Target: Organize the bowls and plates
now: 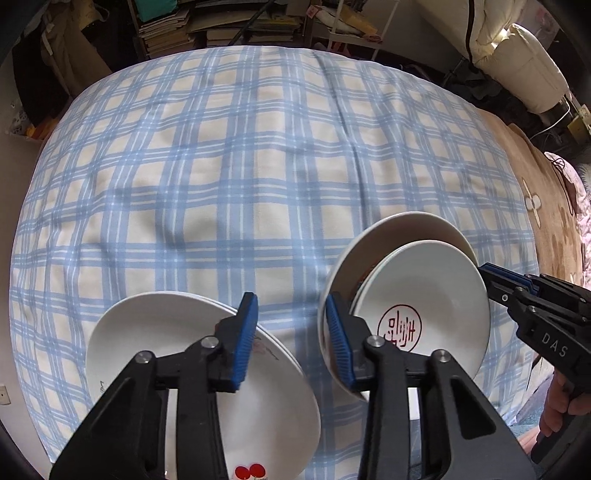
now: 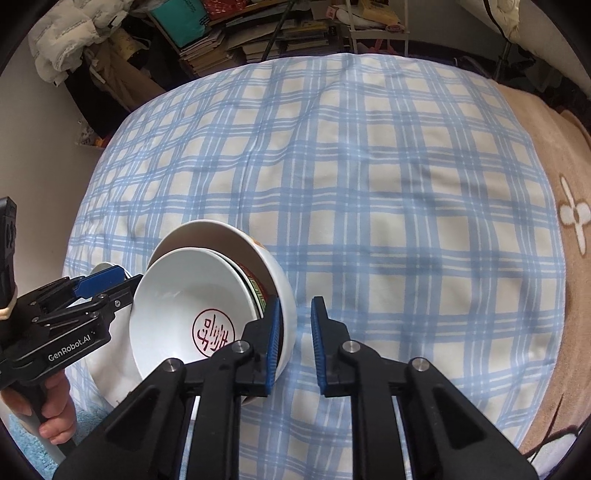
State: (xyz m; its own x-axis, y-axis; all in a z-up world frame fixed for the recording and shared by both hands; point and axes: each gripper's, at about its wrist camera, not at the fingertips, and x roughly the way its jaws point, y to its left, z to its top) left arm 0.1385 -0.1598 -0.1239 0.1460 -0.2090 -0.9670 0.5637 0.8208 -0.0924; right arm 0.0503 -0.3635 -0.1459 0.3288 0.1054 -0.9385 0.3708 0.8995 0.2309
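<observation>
A stack of white bowls [image 1: 424, 295] [image 2: 177, 295] lies tilted on the plaid cloth; the inner bowl bears a red seal. My right gripper [image 2: 296, 301] [image 1: 485, 280] is shut on the outer bowl's rim [image 2: 290, 314], its left pad inside the bowl. My left gripper [image 1: 291, 297] [image 2: 133, 290] stands open at the opposite rim. Its right finger [image 1: 340, 339] is over the bowl's edge, and cloth shows between the bowl and its left pad. A stack of white plates [image 1: 155, 332] [image 2: 107, 369] with a cherry print lies under its left finger.
The blue plaid cloth [image 1: 258, 166] [image 2: 369, 184] covers a soft surface, with a brown blanket [image 1: 546, 221] [image 2: 554, 147] along its right side. Shelves of books [image 1: 177, 26] stand beyond the far edge. A hand [image 1: 557, 406] [image 2: 55, 406] holds each gripper's handle.
</observation>
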